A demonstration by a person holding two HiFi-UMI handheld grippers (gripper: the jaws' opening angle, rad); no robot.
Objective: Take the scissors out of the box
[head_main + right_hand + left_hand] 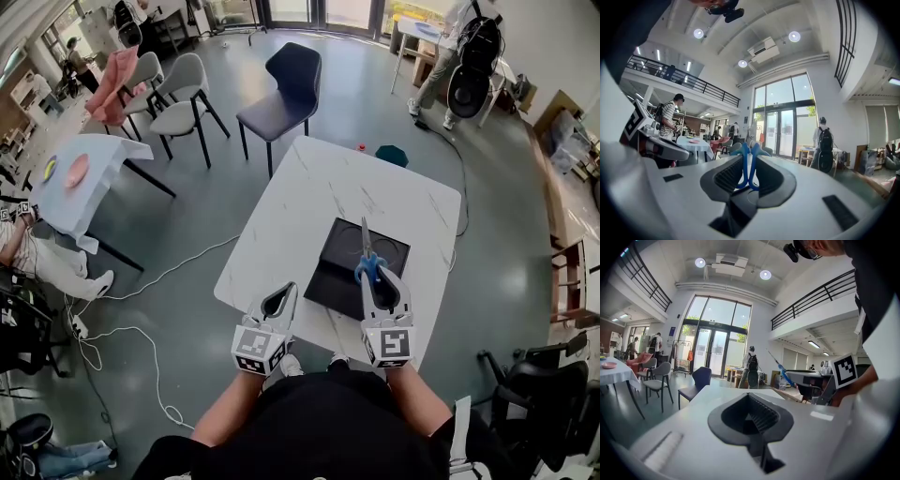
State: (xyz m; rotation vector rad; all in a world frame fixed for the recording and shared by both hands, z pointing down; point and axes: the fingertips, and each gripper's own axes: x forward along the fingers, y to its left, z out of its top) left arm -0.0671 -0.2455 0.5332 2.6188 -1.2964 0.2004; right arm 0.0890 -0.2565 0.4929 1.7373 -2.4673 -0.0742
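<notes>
Your right tongs [371, 274] pinch the scissors [367, 258] by the blue handles, which stand between the two pads in the right gripper view. The blades point to the far side, over the black box [337, 272] on the white counter [328, 187]. The scissors seem lifted from the box already, though I cannot tell how far they are clear of it. Your left tongs [284, 295] are pressed together with nothing inside, at the near left of the box. I think the good way now is to carry the scissors slowly to the side (the grip is only on thin handle loops, so they may swing) and lay them flat on the counter.
</notes>
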